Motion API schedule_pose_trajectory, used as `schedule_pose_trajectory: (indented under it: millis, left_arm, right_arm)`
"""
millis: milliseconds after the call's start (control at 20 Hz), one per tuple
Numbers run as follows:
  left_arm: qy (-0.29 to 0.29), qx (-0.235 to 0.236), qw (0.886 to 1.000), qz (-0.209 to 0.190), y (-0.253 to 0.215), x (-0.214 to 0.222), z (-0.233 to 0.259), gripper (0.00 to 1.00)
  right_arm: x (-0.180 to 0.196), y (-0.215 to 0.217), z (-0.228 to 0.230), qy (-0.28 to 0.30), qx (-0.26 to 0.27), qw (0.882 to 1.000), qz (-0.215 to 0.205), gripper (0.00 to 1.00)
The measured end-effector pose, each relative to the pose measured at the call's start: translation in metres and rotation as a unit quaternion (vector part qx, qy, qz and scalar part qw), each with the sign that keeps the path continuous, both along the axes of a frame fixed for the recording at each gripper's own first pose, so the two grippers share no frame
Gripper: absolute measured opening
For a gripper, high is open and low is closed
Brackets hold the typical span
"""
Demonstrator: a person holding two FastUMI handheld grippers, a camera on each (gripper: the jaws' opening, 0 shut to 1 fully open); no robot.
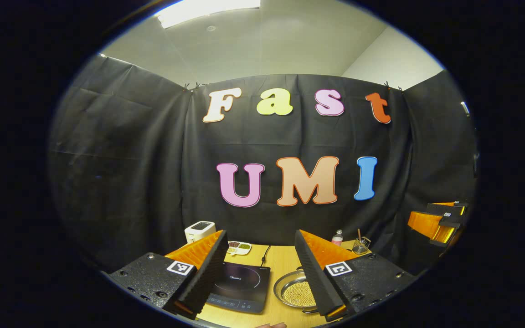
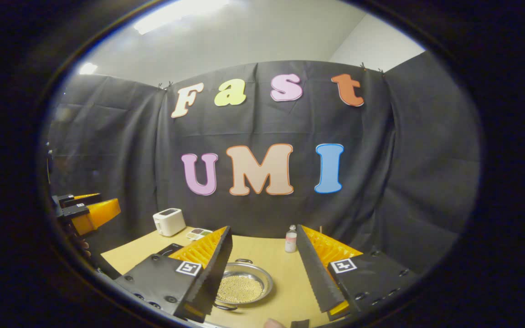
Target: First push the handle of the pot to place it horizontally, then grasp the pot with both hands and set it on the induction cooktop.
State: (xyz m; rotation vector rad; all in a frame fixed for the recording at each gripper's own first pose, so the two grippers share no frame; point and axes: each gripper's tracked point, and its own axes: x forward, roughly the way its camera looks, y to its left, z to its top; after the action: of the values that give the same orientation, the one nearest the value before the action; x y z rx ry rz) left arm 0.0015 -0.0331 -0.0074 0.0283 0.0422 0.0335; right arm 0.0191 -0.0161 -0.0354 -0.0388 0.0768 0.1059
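A pale wooden table (image 1: 280,255) stands before black cloth. From left to right lie a white toaster (image 1: 199,231), the flat glossy induction cooktop (image 1: 239,284) and, just beside it, the shallow round steel pot (image 2: 243,286) with a perforated base. Both the left gripper (image 1: 259,273) and right gripper (image 2: 262,273) hover open, holding nothing. The smooth pot could skid or spin if its small looped handle is pushed off-centre.

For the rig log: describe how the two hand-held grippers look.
Each hand-held gripper, left and right, has two long wedge-shaped fingers with ribbed outer sides and finely toothed inner edges. Each finger sits on a black textured block fastened with screws, and each block carries a small square black-and-white marker. No cables or sleeves are visible.
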Motion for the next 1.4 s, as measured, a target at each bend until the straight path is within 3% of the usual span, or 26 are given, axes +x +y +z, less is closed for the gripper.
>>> schedule_pose_trajectory:
  millis: [150,250,350,500,550,650,700,800,850,900,950,1000,1200,1250,1300,1400]
  left_arm:
    - [0.004,0.007,1.0,0.011,-0.005,-0.004,-0.003,0.89]
    - [0.014,0.012,1.0,0.02,-0.006,-0.01,-0.006,0.94]
    - [0.015,0.013,0.999,0.025,-0.008,-0.013,-0.006,0.89]
    - [0.026,0.012,0.999,0.023,-0.009,-0.007,-0.015,0.9]
    - [0.029,0.01,0.999,0.018,-0.009,-0.004,-0.019,0.9]
    - [0.029,0.005,0.999,0.013,-0.001,0.01,-0.021,0.9]
    - [0.029,0.002,1.0,0.01,0.005,0.017,-0.022,0.85]
    - [0.026,-0.011,1.0,0.005,0.018,0.031,-0.026,0.89]
    - [0.027,-0.015,1.0,0.001,0.025,0.038,-0.028,0.89]
    - [0.031,-0.016,0.999,-0.004,0.034,0.046,-0.032,0.93]
    - [0.031,-0.019,0.999,-0.01,0.042,0.053,-0.037,0.89]
    - [0.029,-0.022,0.999,-0.02,0.047,0.061,-0.038,0.9]
    - [0.045,-0.039,0.997,-0.055,0.068,0.089,-0.059,0.9]
    - [0.047,-0.044,0.996,-0.063,0.071,0.095,-0.063,0.85]
    - [0.052,-0.046,0.995,-0.072,0.074,0.1,-0.068,0.9]
    - [0.061,-0.047,0.993,-0.089,0.08,0.109,-0.08,0.9]
  right_arm:
    - [0.006,-0.001,-0.01,0.002,-0.002,1.0,0.017,0.61]
    - [0.012,-0.005,-0.023,0.007,-0.004,1.0,0.018,0.61]
    - [0.016,0.002,-0.033,0.016,0.005,0.999,0.032,0.26]
    - [0.022,0.009,-0.06,0.042,0.006,0.998,0.04,0.25]
    - [0.023,0.014,-0.063,0.053,0.009,0.998,0.044,0.15]
    - [0.032,0.03,-0.08,0.075,0.026,0.996,0.05,0.05]
    - [0.037,0.037,-0.091,0.093,0.031,0.994,0.05,0.05]
    - [0.047,0.053,-0.122,0.135,0.039,0.989,0.05,0.08]
    - [0.048,0.064,-0.131,0.152,0.055,0.985,0.058,0.0]
    - [0.051,0.078,-0.144,0.173,0.07,0.98,0.066,0.04]
    - [0.053,0.084,-0.156,0.189,0.08,0.977,0.063,0.04]
    - [0.057,0.087,-0.166,0.199,0.08,0.975,0.053,0.0]
    - [0.066,0.108,-0.197,0.226,0.059,0.972,0.039,0.02]
    - [0.066,0.112,-0.207,0.238,0.05,0.97,0.031,0.02]
    - [0.067,0.115,-0.22,0.253,0.042,0.966,0.024,0.03]
    - [0.061,0.12,-0.248,0.29,0.031,0.956,0.006,0.03]
